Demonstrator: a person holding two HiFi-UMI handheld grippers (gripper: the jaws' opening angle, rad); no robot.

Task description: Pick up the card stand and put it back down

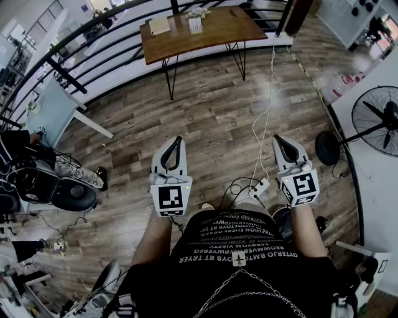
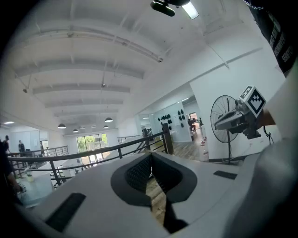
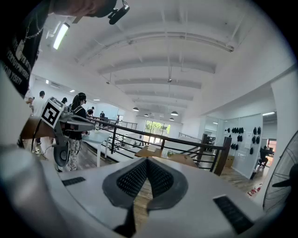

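Observation:
A wooden table (image 1: 199, 34) stands far ahead by the black railing. On it is a small white upright item (image 1: 195, 25) that may be the card stand; it is too small to be sure. My left gripper (image 1: 178, 140) and right gripper (image 1: 279, 138) are held side by side at waist height over the plank floor, well short of the table. Both are shut with nothing between the jaws. In the left gripper view the pads meet at the tips of the left gripper (image 2: 150, 158). In the right gripper view the right gripper (image 3: 147, 161) is closed the same way, and the table (image 3: 163, 153) shows beyond it.
A tan pad (image 1: 160, 25) and a small plant (image 1: 198, 12) share the table. A standing fan (image 1: 376, 121) is at the right, and a white cable (image 1: 266, 124) runs along the floor to a power strip (image 1: 258, 188). A seated person and gear (image 1: 37, 180) are at the left.

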